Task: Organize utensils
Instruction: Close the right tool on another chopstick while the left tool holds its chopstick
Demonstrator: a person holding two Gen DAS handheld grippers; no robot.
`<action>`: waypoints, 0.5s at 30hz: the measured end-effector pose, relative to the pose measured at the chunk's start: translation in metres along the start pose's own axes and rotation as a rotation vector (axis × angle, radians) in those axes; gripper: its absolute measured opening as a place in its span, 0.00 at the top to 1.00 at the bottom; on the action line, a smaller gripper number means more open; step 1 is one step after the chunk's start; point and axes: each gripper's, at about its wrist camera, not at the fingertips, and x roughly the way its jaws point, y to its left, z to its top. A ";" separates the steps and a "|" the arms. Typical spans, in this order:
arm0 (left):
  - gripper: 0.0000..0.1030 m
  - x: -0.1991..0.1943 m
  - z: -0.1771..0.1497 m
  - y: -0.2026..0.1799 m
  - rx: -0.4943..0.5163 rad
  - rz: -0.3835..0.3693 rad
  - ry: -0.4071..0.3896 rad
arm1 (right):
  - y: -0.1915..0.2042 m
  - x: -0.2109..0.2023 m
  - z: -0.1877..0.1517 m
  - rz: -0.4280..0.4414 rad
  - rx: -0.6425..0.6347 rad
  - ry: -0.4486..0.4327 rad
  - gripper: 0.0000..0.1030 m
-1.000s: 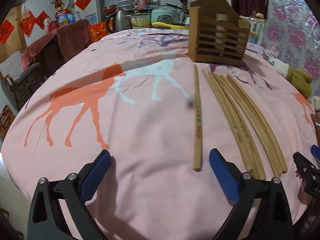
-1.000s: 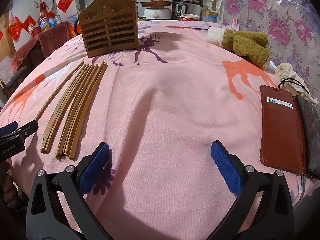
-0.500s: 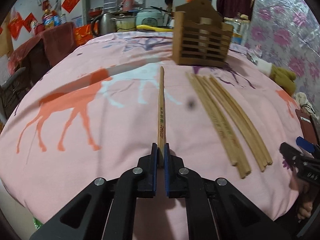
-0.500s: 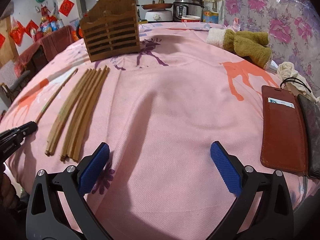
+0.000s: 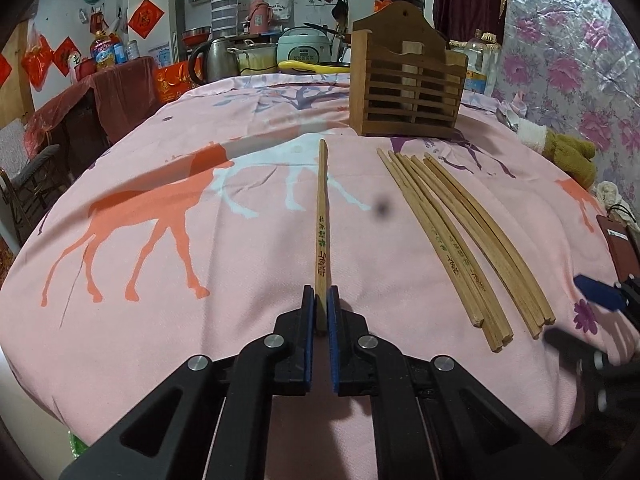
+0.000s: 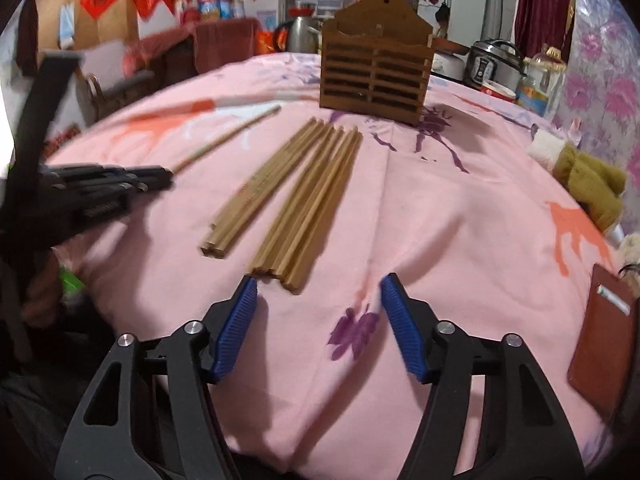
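The left gripper (image 5: 319, 312) is clamped on the near end of a single chopstick (image 5: 321, 216), which points away toward the wooden holder (image 5: 406, 92) at the far side of the pink tablecloth (image 5: 180, 280). To its right lies the loose bundle of chopsticks (image 5: 464, 240) – several side by side (ends slightly fanned). The right gripper (image 6: 316, 312) has its jaws spread wide, holding nothing – its blue pads (image 6: 236, 328) sit just short of the bundle's near ends, over the cloth
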 end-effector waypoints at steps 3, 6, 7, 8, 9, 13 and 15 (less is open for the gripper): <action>0.93 0.000 0.000 0.000 -0.003 -0.003 0.000 | -0.041 0.000 0.001 -0.014 0.184 0.020 0.58; 0.93 0.000 0.000 0.000 -0.001 0.000 0.000 | -0.049 -0.018 -0.002 0.037 0.202 -0.025 0.58; 0.93 0.000 0.000 0.000 0.000 0.001 0.000 | -0.046 -0.020 -0.002 0.029 0.183 -0.034 0.58; 0.93 0.000 0.000 0.000 0.000 0.001 0.000 | -0.043 -0.020 -0.002 0.022 0.165 -0.036 0.58; 0.93 0.000 -0.001 0.000 0.000 0.001 0.000 | -0.038 -0.021 -0.004 0.015 0.148 -0.034 0.58; 0.93 0.000 0.000 -0.001 0.001 0.001 0.000 | -0.037 -0.014 -0.003 0.007 0.124 -0.025 0.58; 0.93 0.000 -0.001 0.000 0.000 0.002 -0.001 | -0.035 -0.012 0.000 0.008 0.110 -0.037 0.58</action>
